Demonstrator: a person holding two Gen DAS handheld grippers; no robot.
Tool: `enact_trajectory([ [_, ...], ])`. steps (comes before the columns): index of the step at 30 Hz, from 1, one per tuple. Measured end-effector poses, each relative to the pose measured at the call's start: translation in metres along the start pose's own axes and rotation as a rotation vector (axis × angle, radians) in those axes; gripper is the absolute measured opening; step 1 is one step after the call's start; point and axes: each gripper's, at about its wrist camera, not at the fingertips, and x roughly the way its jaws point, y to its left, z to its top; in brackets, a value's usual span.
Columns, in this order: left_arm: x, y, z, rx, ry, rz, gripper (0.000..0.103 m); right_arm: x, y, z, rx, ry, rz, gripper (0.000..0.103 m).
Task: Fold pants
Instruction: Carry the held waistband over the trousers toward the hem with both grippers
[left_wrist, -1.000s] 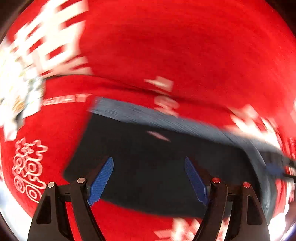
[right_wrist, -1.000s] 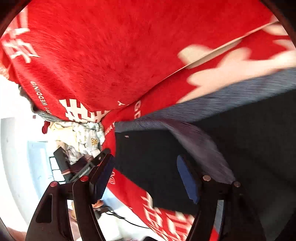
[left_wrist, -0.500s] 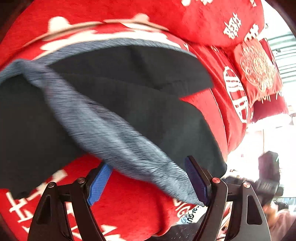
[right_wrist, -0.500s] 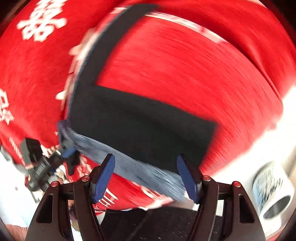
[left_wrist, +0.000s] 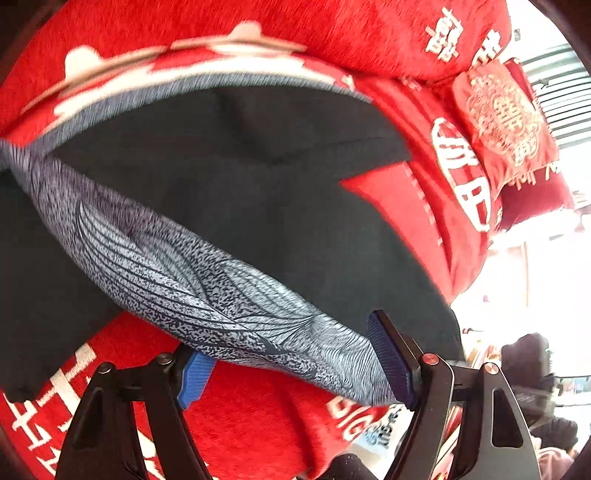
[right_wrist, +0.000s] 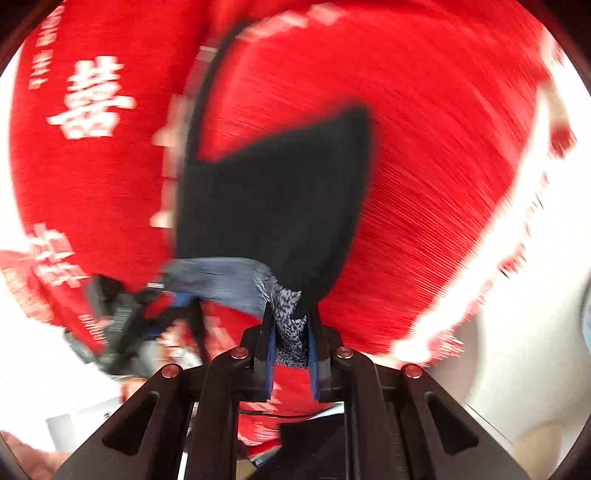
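right hand-held gripper (right_wrist: 290, 350) newly around waistband (right_wrist: 290, 317)

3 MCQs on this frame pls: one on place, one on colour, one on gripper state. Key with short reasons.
1. Where does the patterned waistband lie in the left wrist view?
A. across the left gripper's open fingers
B. on the embroidered cushion
C. out of view

2. What colour is the blanket under the pants?
A. blue
B. red with white characters
C. plain green

3. What is the right gripper's state?
A. wide open
B. shut on bare blanket
C. shut on the waistband

Key: 1 A, the waistband crosses the gap of the left gripper. 2 B, the blanket is red around the pants. 3 C, the right gripper has patterned cloth pinched between its fingers.
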Motion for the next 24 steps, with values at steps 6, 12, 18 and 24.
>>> enact_trajectory([
  [6,-0.022,-0.022,0.054,-0.03,-0.117,0.011,0.079,-0.017,0.095,0.096,-0.19,-0.016,0.069,0.015],
  [12,-0.016,-0.019,0.142,-0.098,-0.225,0.118,0.079,-0.005,0.16,0.232,-0.333,-0.009,0.048,0.018],
  [18,-0.031,0.003,0.19,-0.152,-0.318,0.247,0.079,0.065,0.188,0.311,-0.415,0.047,-0.153,0.076],
  [24,-0.04,0.026,0.152,-0.174,-0.262,0.401,0.079,0.048,0.141,0.29,-0.313,0.01,-0.185,0.055],
])
